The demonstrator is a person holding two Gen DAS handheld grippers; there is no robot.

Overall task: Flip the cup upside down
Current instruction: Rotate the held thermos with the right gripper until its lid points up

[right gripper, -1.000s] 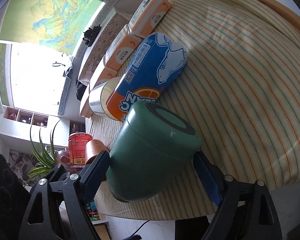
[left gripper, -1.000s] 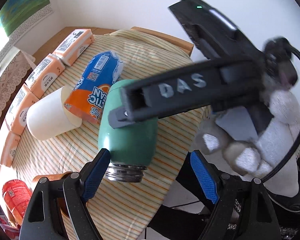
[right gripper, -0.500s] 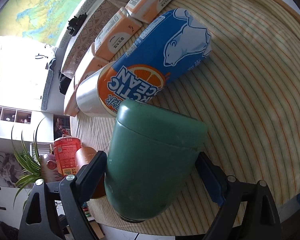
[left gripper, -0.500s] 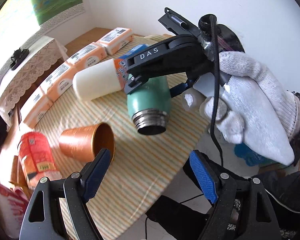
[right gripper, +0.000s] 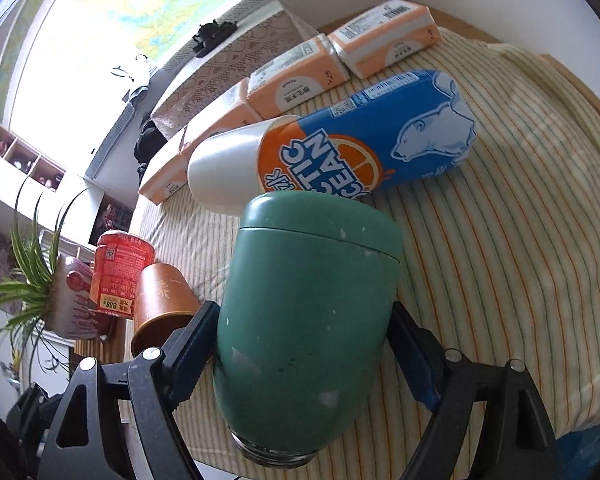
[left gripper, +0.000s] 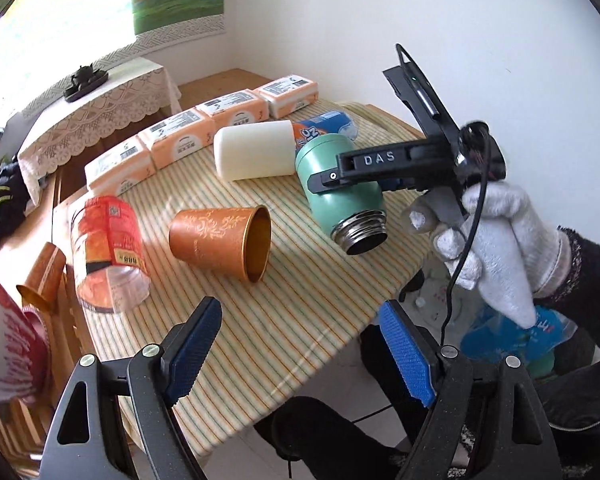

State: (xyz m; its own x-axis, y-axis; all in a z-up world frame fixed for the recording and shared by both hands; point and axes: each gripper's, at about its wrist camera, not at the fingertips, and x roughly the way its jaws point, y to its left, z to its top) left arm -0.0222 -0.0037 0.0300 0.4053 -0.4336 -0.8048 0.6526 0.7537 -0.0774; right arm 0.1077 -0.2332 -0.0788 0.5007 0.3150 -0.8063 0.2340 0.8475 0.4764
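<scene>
A green cup (left gripper: 340, 184) with a threaded steel mouth is held in my right gripper (right gripper: 300, 344), which is shut on its sides. In the left wrist view the cup is tilted above the striped tablecloth, mouth pointing down toward the near table edge. In the right wrist view the cup (right gripper: 304, 320) fills the middle, base away from the camera. My left gripper (left gripper: 300, 344) is open and empty, hovering over the near edge of the table, well short of the cup.
An orange metal cup (left gripper: 224, 238) lies on its side mid-table. A white cup (left gripper: 256, 156), a blue-orange drink pack (right gripper: 364, 148), a red can (left gripper: 108, 248) and several tissue packs (left gripper: 180, 140) lie behind. The table edge (left gripper: 340, 344) is close.
My left gripper has pulled back and up from the cup, widening the view. My right gripper has kept turning the green cup, which now tilts mouth-down.
</scene>
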